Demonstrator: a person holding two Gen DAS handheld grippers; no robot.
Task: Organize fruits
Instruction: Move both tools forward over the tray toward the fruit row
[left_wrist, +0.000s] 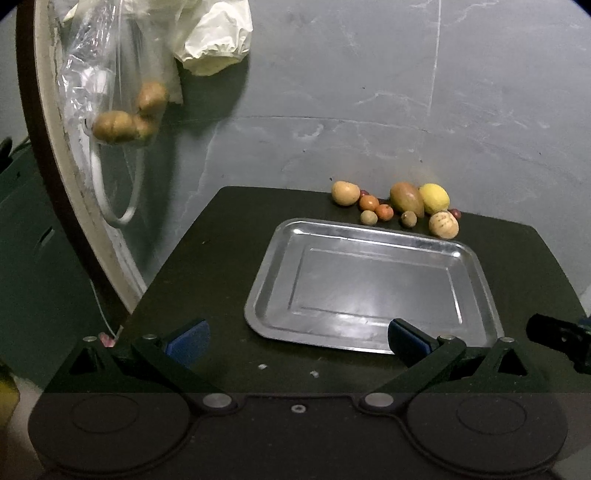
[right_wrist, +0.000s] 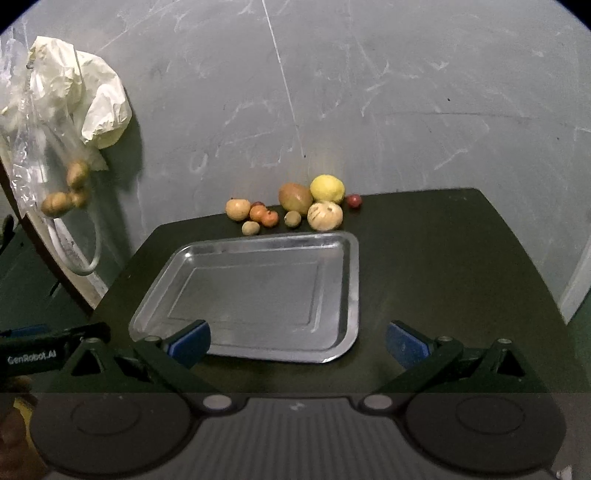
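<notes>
An empty metal tray (left_wrist: 476, 280) (right_wrist: 352, 280) lies on a dark table. Behind its far edge sits a cluster of fruit: a yellow lemon (left_wrist: 434, 198) (right_wrist: 327, 188), a green-brown mango (left_wrist: 406, 198) (right_wrist: 294, 198), a pale striped melon-like fruit (left_wrist: 443, 224) (right_wrist: 325, 215), a tan round fruit (left_wrist: 345, 192) (right_wrist: 238, 209), two small orange fruits (left_wrist: 369, 202) (right_wrist: 258, 213) and small brownish ones (left_wrist: 368, 217) (right_wrist: 292, 218). My left gripper (left_wrist: 297, 341) is open at the tray's near edge. My right gripper (right_wrist: 297, 341) is open too, over the tray's near right corner. Both hold nothing.
A clear plastic bag with brown fruits (left_wrist: 125, 116) (right_wrist: 66, 192) and a white bag (left_wrist: 218, 40) (right_wrist: 99, 99) hang at the left by a grey wall. A leaning round board (left_wrist: 48, 147) stands left of the table. The other gripper's body (left_wrist: 557, 338) (right_wrist: 33, 354) shows at each view's edge.
</notes>
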